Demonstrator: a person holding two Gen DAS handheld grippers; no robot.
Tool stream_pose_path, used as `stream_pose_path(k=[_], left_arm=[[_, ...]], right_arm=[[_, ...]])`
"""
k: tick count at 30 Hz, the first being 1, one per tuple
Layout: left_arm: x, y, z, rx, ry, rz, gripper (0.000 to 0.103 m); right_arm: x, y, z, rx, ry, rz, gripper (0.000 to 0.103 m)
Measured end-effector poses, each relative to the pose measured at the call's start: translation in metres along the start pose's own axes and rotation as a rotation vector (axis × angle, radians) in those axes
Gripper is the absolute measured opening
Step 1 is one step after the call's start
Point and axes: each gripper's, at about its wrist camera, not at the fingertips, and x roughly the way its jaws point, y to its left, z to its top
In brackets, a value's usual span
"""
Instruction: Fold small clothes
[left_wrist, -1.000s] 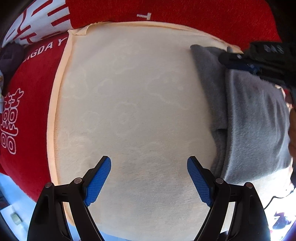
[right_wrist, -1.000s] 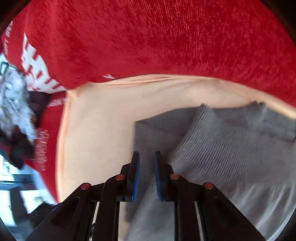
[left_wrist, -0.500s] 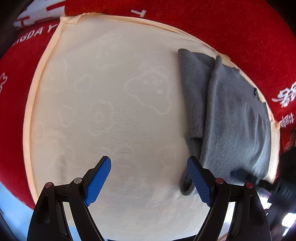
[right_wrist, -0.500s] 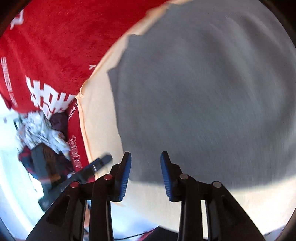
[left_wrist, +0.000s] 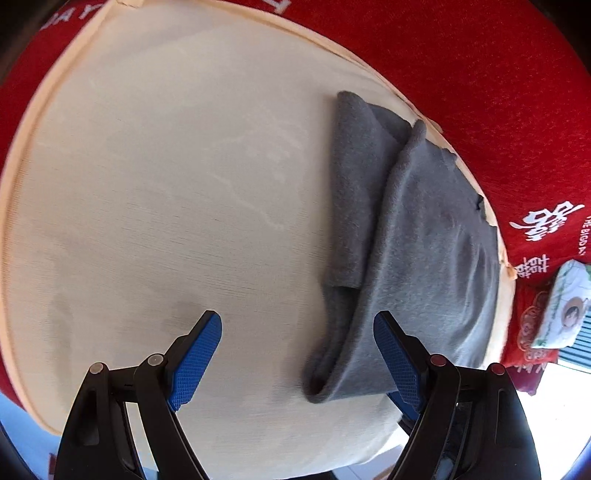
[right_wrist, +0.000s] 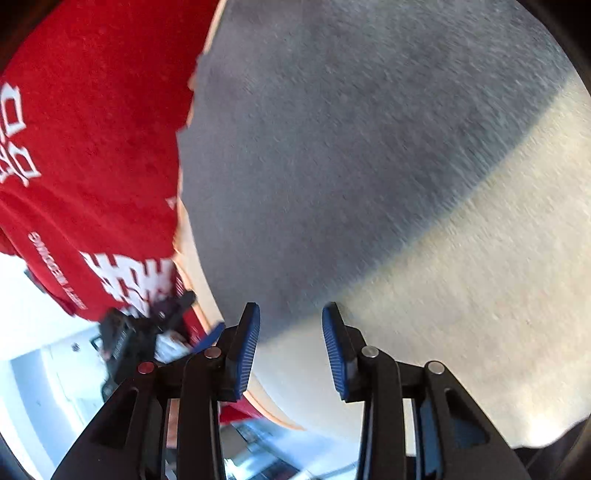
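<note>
A grey knit garment (left_wrist: 424, 240) lies folded lengthwise on the right part of a cream mat (left_wrist: 166, 184), one layer overlapping another, its rolled near corner by my left gripper's right finger. My left gripper (left_wrist: 297, 354) hovers open over the mat with nothing between its blue pads. In the right wrist view the same grey garment (right_wrist: 351, 147) fills the upper middle, blurred. My right gripper (right_wrist: 291, 339) stands partly open just above the garment's near edge, its pads apart and touching nothing.
A red cloth with white lettering (left_wrist: 480, 74) lies under the mat (right_wrist: 480, 277) and surrounds it. A small printed packet (left_wrist: 565, 306) sits on the red cloth at the right. The other gripper's black body (right_wrist: 147, 328) shows at the lower left of the right wrist view.
My right gripper left the garment's far ribbed end, swung to its near edge while rolling, and its jaws parted. The left gripper tilted, bringing the garment's near corner closer to its right finger.
</note>
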Motion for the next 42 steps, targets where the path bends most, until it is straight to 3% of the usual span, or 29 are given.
stream_pose_path(k=[5,8,10,12,14,18,26,30,34,36,38,40,42], left_arm=[[0.001,-0.007,-0.001,0.004,0.013,-0.085,0.085],[0.004,-0.011,0.005,0.004,0.028,-0.143,0.085],[0.008,-0.011,0.012,-0.012,0.047,-0.190,0.085],[0.011,-0.012,0.019,-0.014,0.063,-0.237,0.085],[0.013,-0.013,0.025,-0.003,0.075,-0.269,0.085],[0.027,-0.021,0.042,0.014,0.112,-0.331,0.085],[0.032,-0.069,0.058,0.113,0.082,-0.373,0.085],[0.031,-0.105,0.055,0.206,0.048,-0.344,0.085],[0.043,-0.116,0.053,0.245,0.060,-0.247,0.085],[0.048,-0.111,0.053,0.234,0.070,-0.212,0.085],[0.055,-0.104,0.053,0.210,0.079,-0.150,0.083],[0.055,-0.102,0.051,0.204,0.066,-0.123,0.072],[0.054,-0.102,0.049,0.234,0.051,-0.044,0.045]], right_arm=[[0.013,0.009,0.015,0.022,-0.019,0.067,0.041],[0.019,0.007,0.023,0.109,-0.007,0.116,0.039],[0.022,0.003,0.026,0.176,0.004,0.155,0.019],[0.019,0.002,0.027,0.205,0.012,0.218,0.014],[0.010,0.008,0.028,0.188,0.022,0.272,0.009],[-0.002,0.026,0.032,0.142,0.041,0.318,0.008],[-0.022,0.042,0.041,0.029,0.068,0.281,0.008],[-0.023,0.045,0.036,-0.032,0.111,0.185,0.008],[-0.030,0.054,0.027,-0.162,0.210,-0.047,0.012],[-0.042,0.061,0.025,-0.253,0.201,-0.161,0.013],[-0.060,0.066,0.028,-0.335,0.137,-0.262,0.013],[-0.075,0.068,0.036,-0.393,0.061,-0.361,0.013],[-0.079,0.065,0.047,-0.418,0.018,-0.444,0.012]])
